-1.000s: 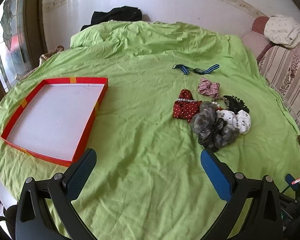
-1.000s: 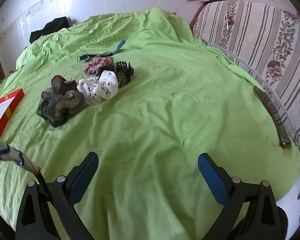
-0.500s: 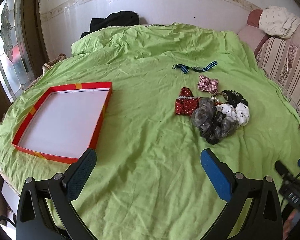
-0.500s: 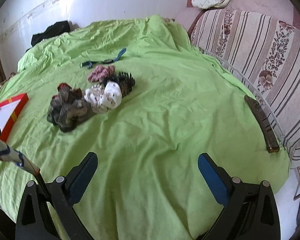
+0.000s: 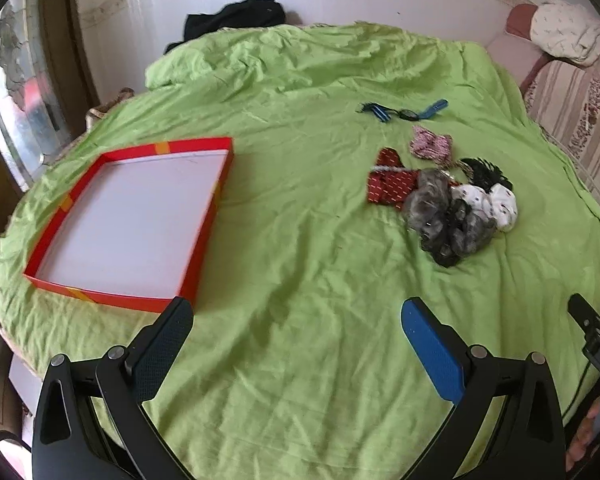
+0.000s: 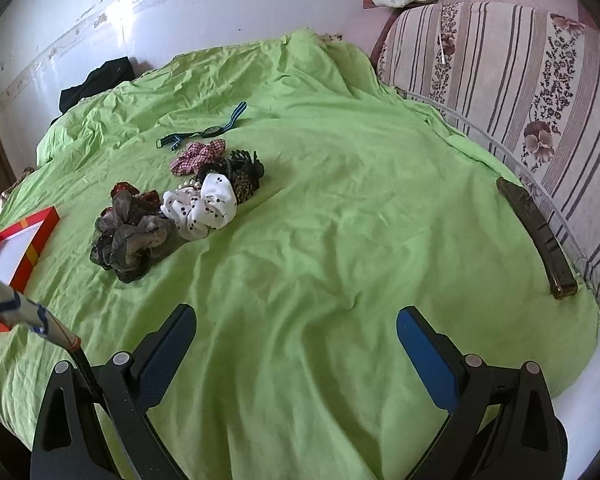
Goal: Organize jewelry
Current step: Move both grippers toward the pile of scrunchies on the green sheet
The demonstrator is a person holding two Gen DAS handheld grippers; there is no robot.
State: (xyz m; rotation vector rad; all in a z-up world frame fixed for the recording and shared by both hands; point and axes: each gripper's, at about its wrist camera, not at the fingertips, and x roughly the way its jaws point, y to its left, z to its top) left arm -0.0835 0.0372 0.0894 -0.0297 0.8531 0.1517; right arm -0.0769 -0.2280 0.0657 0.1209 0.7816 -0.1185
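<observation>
Lying in a loose heap on the green bedspread [image 5: 300, 264], the accessories sit well to the right of the red tray [image 5: 204, 216], which holds nothing and shows only its white floor. Both tools hang above the cloth short of the pile: the left gripper [image 5: 296, 340] has its jaws spread wide with nothing between them, and the right gripper [image 6: 296, 340] is equally wide and empty.

Nearest the tray's side of the heap is a red dotted scrunchie [image 5: 392, 184] with a short string of pearls [image 5: 388, 168] across it. Beyond that lie a grey gauzy scrunchie [image 6: 132, 236], a white one printed with cherries [image 6: 204, 208], a dark fringed piece [image 6: 244, 172], and a pink checked scrunchie [image 6: 198, 154]. Farthest from the tray, set apart, is a wristwatch with a blue striped strap [image 6: 208, 130], laid out flat.

The scrunchies look light, soft and springy; they should squash under the pads and forgive a rough grip, so pinching a bunched fold at the outer edge seems safest for lifting one alone. They overlap, and a neighbour may drag along. The pearls appear slick, thin and hard, likelier to slip; taking them across the strand would probably serve better. The watch is stiffer at its face, limp at the strap, so the case seems the sound hold.
</observation>
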